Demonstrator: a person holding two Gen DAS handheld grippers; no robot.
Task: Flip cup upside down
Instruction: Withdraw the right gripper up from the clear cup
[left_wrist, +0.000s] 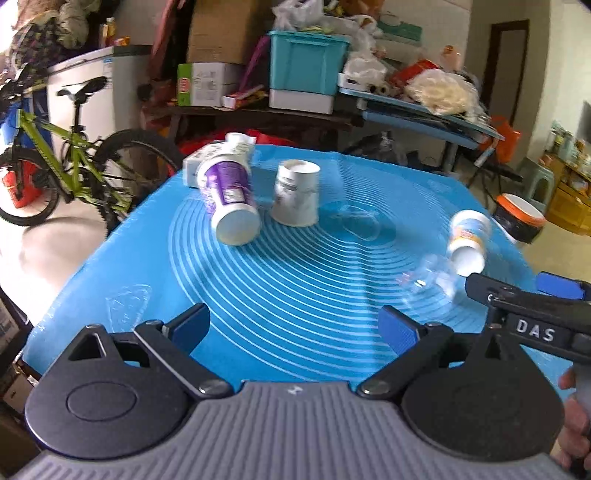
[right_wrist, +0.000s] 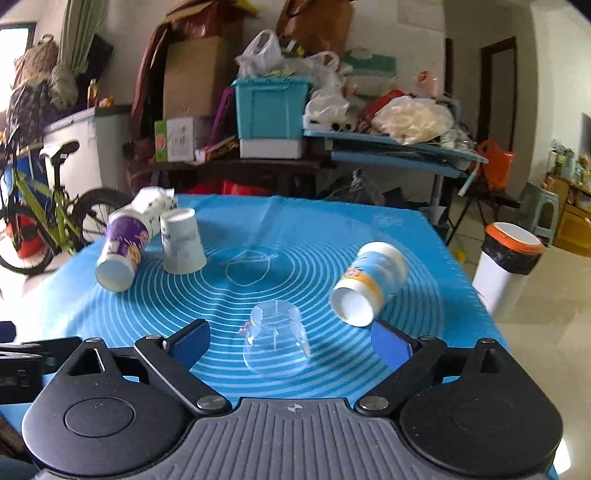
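A blue ringed mat (right_wrist: 406, 236) covers the tabletop in a cluttered room. The clear cup (right_wrist: 275, 338) sits upside down near the front edge, between the wide-open right gripper (right_wrist: 291, 341). The left gripper (left_wrist: 295, 326) gapes empty.

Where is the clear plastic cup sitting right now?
In the right wrist view, the clear plastic cup sits upside down on the blue mat, between the right hand-held gripper's open fingers, left of the tipped blue-and-orange cup.

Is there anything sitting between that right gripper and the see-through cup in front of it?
Nothing visible. The clear cup sits upside down on the blue mat right ahead of the open right gripper. The blue-and-orange cup lies off to the right.
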